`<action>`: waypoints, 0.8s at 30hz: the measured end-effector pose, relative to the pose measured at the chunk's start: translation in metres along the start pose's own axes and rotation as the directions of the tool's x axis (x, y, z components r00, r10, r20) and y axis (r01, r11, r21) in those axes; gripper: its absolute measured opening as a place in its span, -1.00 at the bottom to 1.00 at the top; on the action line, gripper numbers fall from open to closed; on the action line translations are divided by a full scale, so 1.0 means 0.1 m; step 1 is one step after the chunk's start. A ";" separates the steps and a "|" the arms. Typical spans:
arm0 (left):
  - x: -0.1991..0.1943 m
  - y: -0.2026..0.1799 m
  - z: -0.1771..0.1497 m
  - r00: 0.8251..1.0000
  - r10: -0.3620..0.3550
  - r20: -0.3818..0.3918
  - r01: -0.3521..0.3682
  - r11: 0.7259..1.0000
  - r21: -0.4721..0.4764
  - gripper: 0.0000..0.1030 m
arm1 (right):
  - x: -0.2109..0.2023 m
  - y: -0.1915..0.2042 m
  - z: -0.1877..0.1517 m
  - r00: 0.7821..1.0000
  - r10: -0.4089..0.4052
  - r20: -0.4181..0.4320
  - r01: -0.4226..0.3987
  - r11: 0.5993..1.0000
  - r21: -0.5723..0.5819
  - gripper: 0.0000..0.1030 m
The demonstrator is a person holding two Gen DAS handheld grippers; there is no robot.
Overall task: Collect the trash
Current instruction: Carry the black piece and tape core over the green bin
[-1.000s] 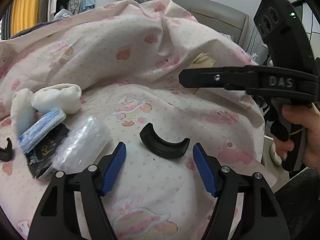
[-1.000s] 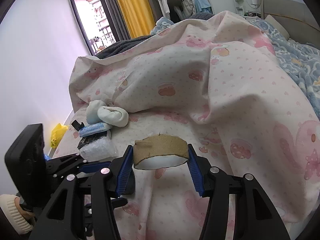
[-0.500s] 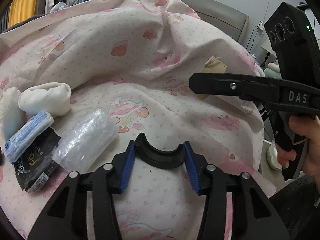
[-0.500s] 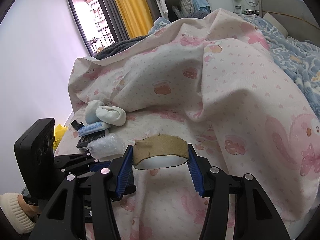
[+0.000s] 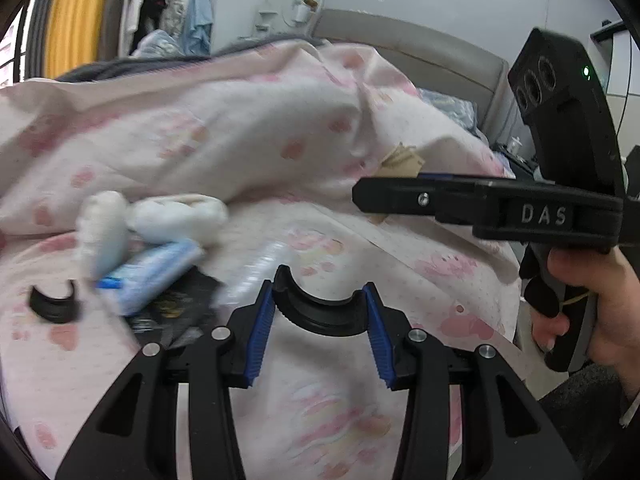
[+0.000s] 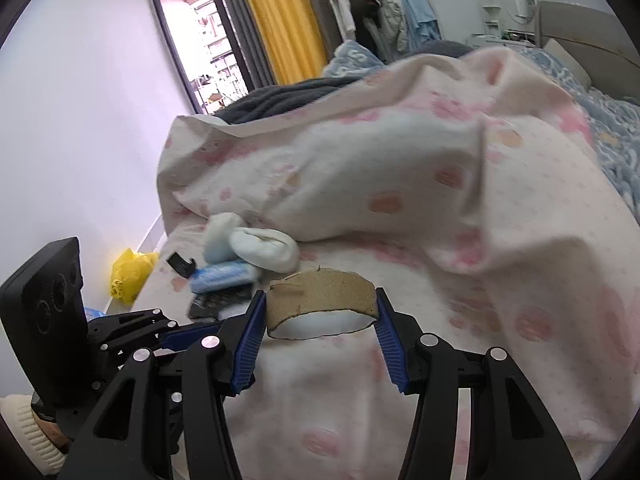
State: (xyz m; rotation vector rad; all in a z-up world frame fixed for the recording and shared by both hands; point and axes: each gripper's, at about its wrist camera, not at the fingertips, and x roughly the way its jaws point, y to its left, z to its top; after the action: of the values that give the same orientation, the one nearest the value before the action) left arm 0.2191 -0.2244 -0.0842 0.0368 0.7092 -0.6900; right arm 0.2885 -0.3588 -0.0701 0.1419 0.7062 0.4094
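Note:
My left gripper [image 5: 318, 322] is shut on a black curved plastic piece [image 5: 320, 314] and holds it above the pink bedsheet [image 5: 340, 400]. My right gripper [image 6: 320, 322] is shut on a flattened brown cardboard tube [image 6: 322, 298]; it shows from the side in the left wrist view [image 5: 384, 196]. On the sheet lie a second black curved piece [image 5: 54, 304], a blue tissue packet [image 5: 152, 270], a black wrapper [image 5: 176, 310], a clear bubble wrap roll [image 5: 256, 276] and white socks [image 5: 176, 216].
A bunched pink duvet [image 6: 380, 184] rises behind the trash pile. A yellow bag [image 6: 130, 272] lies on the floor beside the bed. A grey headboard [image 5: 420, 46] stands at the back right.
My left gripper closed on the black curved piece and lifted it off the sheet. My right gripper kept its hold on the cardboard tube and rose slightly.

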 end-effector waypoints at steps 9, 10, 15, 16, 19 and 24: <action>-0.53 0.53 -0.03 0.991 0.126 0.056 -0.120 0.989 -0.089 -0.09 | 0.22 0.50 0.16 0.999 0.044 -0.005 -0.044 0.998 -0.052 0.04; -0.60 0.62 -0.05 0.987 0.148 0.057 -0.141 0.984 -0.106 -0.09 | 0.23 0.54 0.17 0.999 0.047 -0.004 -0.048 0.997 -0.056 0.04; -0.86 0.95 -0.13 0.972 0.231 0.048 -0.221 0.963 -0.156 -0.09 | 0.33 0.81 0.24 0.997 0.073 -0.006 -0.073 0.994 -0.083 0.04; -0.90 1.00 -0.15 0.969 0.244 0.045 -0.234 0.958 -0.164 -0.08 | 0.35 0.85 0.24 0.997 0.076 -0.006 -0.077 0.993 -0.086 0.04; -1.05 1.19 -0.22 0.956 0.292 0.020 -0.283 0.939 -0.194 -0.08 | 0.42 1.03 0.28 0.996 0.094 -0.005 -0.094 0.991 -0.098 0.04; -1.18 1.46 -0.35 0.938 0.346 -0.033 -0.344 0.910 -0.232 -0.08 | 0.56 1.36 0.32 0.991 0.132 -0.011 -0.132 0.983 -0.129 0.04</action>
State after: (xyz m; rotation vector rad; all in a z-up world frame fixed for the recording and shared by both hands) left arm 0.2204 -0.0340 -0.0672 -0.0569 0.7482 -0.2631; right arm 0.3042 -0.2113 -0.0438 0.0653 0.6728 0.5815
